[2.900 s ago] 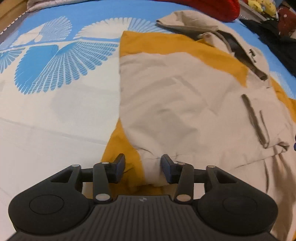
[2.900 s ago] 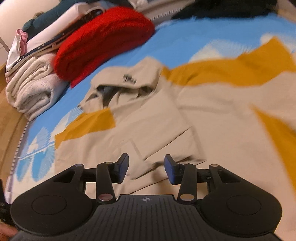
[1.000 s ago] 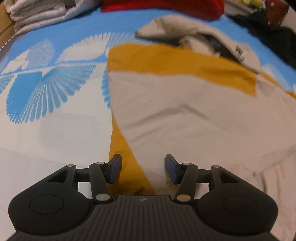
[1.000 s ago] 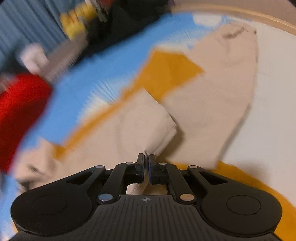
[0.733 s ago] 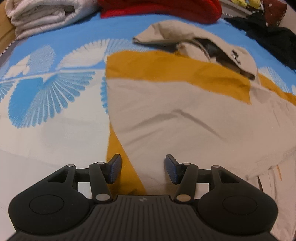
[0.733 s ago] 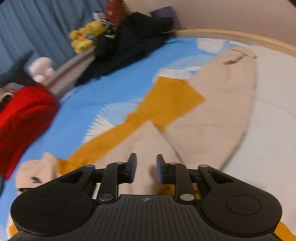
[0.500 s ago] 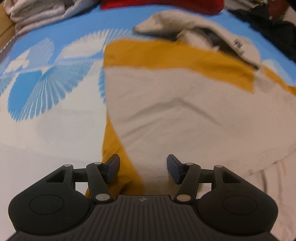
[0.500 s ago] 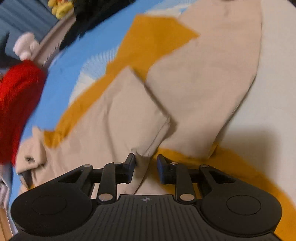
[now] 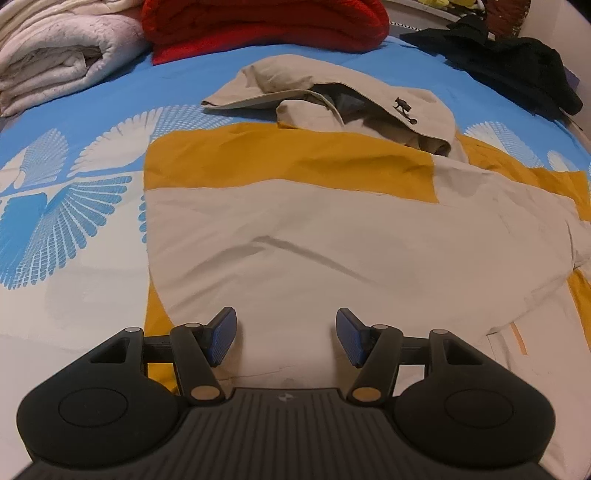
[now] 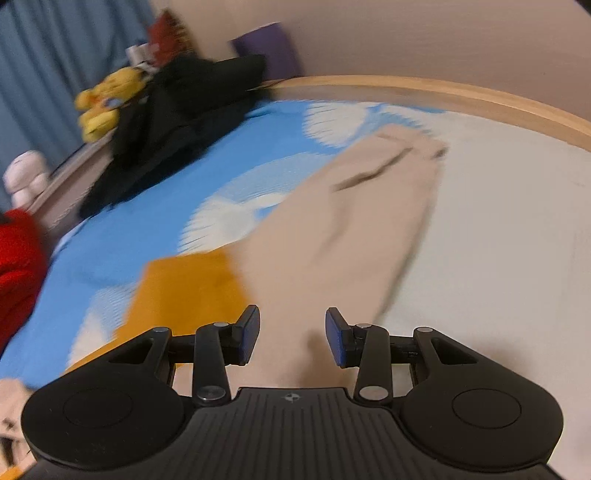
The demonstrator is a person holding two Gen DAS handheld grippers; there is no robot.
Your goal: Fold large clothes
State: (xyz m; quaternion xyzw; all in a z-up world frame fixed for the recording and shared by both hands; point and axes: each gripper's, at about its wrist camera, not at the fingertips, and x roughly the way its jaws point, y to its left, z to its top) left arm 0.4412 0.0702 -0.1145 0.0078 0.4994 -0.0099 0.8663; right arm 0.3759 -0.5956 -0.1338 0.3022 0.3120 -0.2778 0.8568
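While the beige-and-mustard jacket [image 9: 314,229] lies flat on the blue-patterned bedsheet [image 9: 66,221], a red knit [image 9: 266,22], rolled blanket [image 9: 59,55] and black garment [image 9: 517,70] crowd its far edge; left gripper [image 9: 287,338] spread and empty, right gripper [image 10: 292,338] just opening, nothing pinched, above the sleeve [image 10: 343,229].

text: you can read none | jacket [image 9: 332,229]: small dark mark on its hood, too small for you to read | gripper bodies: one tiny pale emblem each, no letters you can read

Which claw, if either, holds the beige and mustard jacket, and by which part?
Neither. The left claw and right claw both stand open above the beige and mustard jacket, gripping nothing; the right jaws have just been opening.
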